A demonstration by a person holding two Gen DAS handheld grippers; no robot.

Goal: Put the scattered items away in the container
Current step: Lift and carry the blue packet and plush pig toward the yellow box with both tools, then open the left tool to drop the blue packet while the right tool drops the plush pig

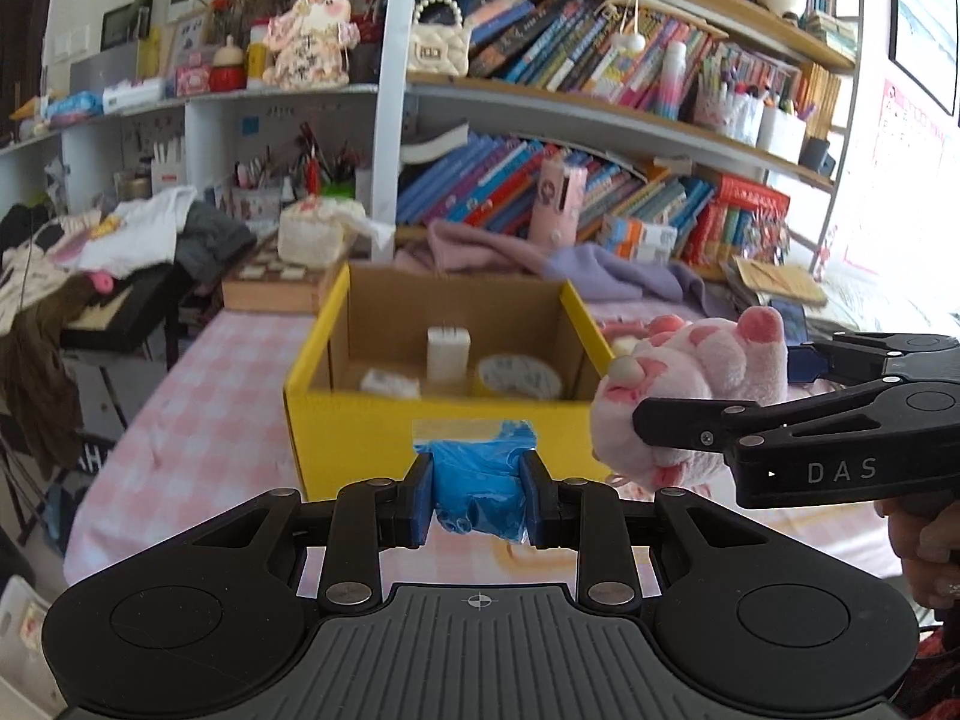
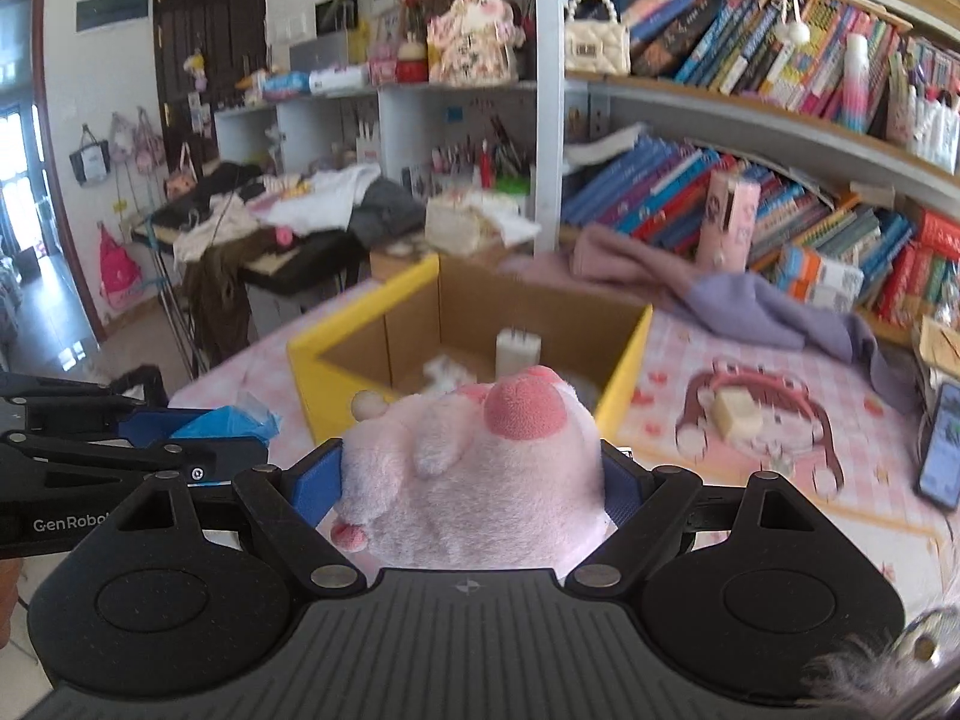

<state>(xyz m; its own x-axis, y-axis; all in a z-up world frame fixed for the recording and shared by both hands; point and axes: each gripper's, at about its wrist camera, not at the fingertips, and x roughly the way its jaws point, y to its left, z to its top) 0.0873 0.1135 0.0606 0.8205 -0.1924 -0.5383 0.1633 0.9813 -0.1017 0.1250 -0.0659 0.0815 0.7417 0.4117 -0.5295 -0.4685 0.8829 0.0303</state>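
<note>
Just carry both over the yellow-rimmed cardboard box [image 1: 336,420] before letting go: left gripper [image 1: 478,495] clamped on crumpled blue plastic bag [image 1: 477,480], right gripper [image 2: 474,480] squeezing fluffy pink plush paw [image 2: 474,480], both hovering just short of the near wall.

The left black two-finger gripper [image 1: 478,495] is held level and pointed forward, its blue-padded fingers [image 1: 420,495] drawn in on a crumpled blue plastic bag [image 1: 480,480] — the bag is pinched between both pads. The right black two-finger gripper [image 2: 474,480] is held just beside it, on its right, slightly higher, and is clamped on a pink plush paw toy [image 2: 474,468] that bulges past the pads. A bare hand [image 1: 924,546] is seen gripping the right gripper's handle.
</note>
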